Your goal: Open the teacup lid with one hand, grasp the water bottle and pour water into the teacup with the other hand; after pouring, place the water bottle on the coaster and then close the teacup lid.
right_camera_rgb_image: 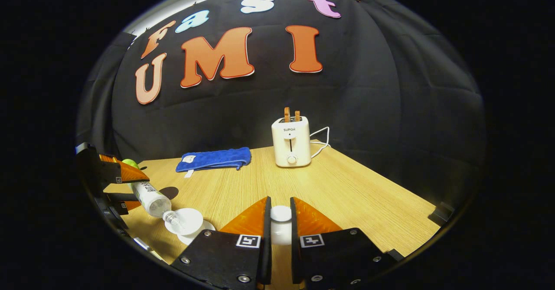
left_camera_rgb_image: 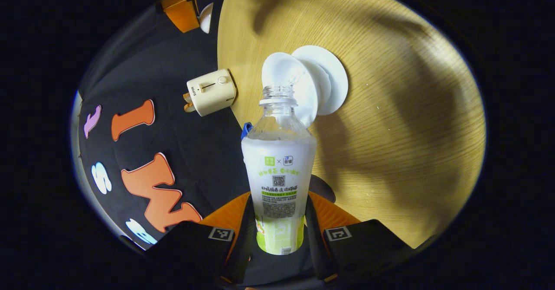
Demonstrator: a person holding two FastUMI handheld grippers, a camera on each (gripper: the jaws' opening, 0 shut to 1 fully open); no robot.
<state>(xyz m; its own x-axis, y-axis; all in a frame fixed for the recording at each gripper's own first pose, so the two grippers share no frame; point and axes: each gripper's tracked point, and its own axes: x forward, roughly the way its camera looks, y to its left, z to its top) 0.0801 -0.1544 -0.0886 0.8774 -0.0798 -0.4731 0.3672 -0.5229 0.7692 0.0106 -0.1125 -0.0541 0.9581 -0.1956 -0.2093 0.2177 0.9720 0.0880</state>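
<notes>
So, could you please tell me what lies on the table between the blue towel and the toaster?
Nothing: in the right gripper view, the stretch between the blue towel and the toaster is bare wooden table.

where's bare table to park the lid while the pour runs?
Right gripper holds the lid. Bare wood lies ahead of it, between the toaster, the blue towel and the table's right edge. It is crowded front-left: teacup, tilted water bottle and left gripper.
</notes>
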